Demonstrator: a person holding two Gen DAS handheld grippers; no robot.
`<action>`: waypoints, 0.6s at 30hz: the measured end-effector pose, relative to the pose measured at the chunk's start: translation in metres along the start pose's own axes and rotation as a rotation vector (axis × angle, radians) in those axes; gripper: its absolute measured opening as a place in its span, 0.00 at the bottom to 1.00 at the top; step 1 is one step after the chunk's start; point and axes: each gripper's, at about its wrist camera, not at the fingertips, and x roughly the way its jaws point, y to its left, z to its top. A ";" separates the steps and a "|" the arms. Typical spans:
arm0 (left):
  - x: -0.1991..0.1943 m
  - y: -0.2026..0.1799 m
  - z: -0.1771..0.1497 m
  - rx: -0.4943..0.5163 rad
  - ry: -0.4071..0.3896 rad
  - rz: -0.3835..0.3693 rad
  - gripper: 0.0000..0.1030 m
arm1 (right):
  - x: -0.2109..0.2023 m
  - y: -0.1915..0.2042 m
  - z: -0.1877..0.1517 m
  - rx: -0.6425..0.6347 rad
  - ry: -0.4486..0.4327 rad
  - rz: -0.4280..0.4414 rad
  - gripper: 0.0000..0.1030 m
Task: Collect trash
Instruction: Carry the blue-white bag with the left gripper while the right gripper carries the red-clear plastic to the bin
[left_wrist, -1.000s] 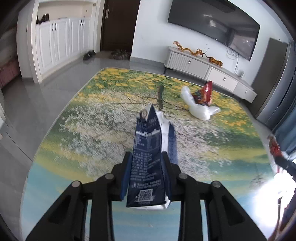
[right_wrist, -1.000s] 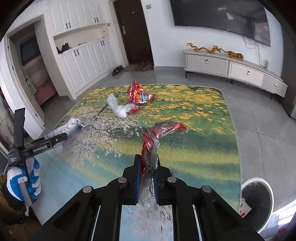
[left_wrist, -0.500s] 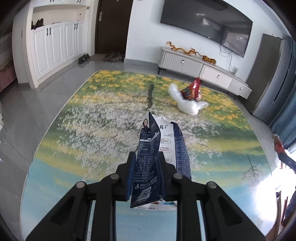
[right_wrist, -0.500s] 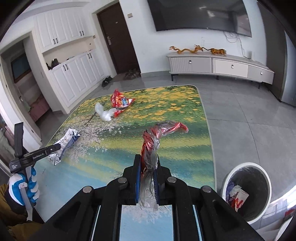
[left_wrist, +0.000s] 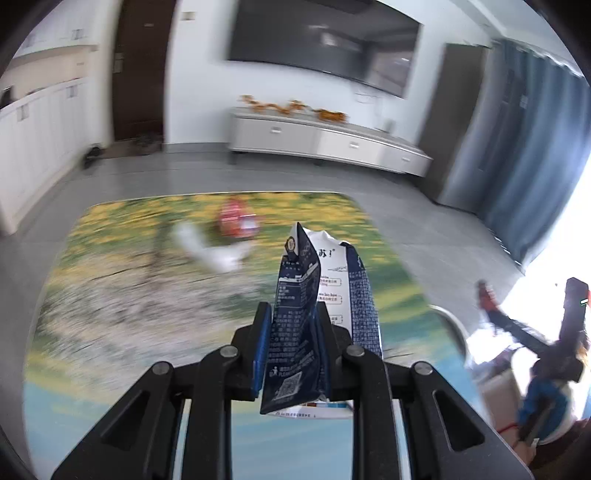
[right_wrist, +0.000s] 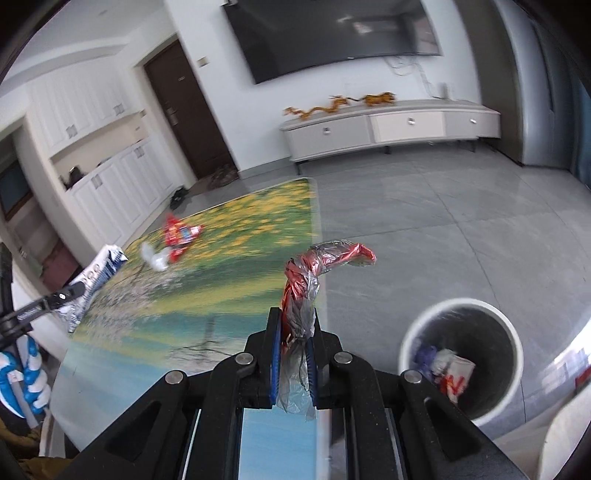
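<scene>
My left gripper (left_wrist: 293, 321) is shut on a flattened dark blue and white carton (left_wrist: 306, 317), lifted above the printed table (left_wrist: 110, 295). My right gripper (right_wrist: 294, 332) is shut on a twisted red and clear plastic wrapper (right_wrist: 314, 269), held past the table's right edge. A white bin (right_wrist: 461, 354) with trash inside stands on the floor, low and right of the wrapper. The left gripper with its carton (right_wrist: 96, 273) shows at the left of the right wrist view. A red snack bag (left_wrist: 236, 221) and a crumpled white bag (left_wrist: 214, 253) lie on the far part of the table.
The table (right_wrist: 221, 266) has a printed landscape top; grey tile floor (right_wrist: 443, 221) lies to its right. A low TV cabinet (right_wrist: 388, 125) lines the far wall. White cupboards and a dark door stand at the left. A gloved hand (right_wrist: 26, 373) holds the left gripper.
Both grippers have swung to the right with their loads. The carton has risen off the table. The bin has come fully into the right wrist view, closer under the wrapper.
</scene>
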 end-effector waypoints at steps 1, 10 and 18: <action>0.006 -0.015 0.005 0.019 0.009 -0.025 0.21 | -0.003 -0.013 -0.002 0.025 -0.002 -0.015 0.11; 0.073 -0.153 0.027 0.220 0.098 -0.179 0.21 | -0.007 -0.101 -0.015 0.188 0.036 -0.124 0.13; 0.146 -0.253 0.034 0.317 0.190 -0.261 0.21 | 0.012 -0.147 -0.007 0.224 0.082 -0.172 0.13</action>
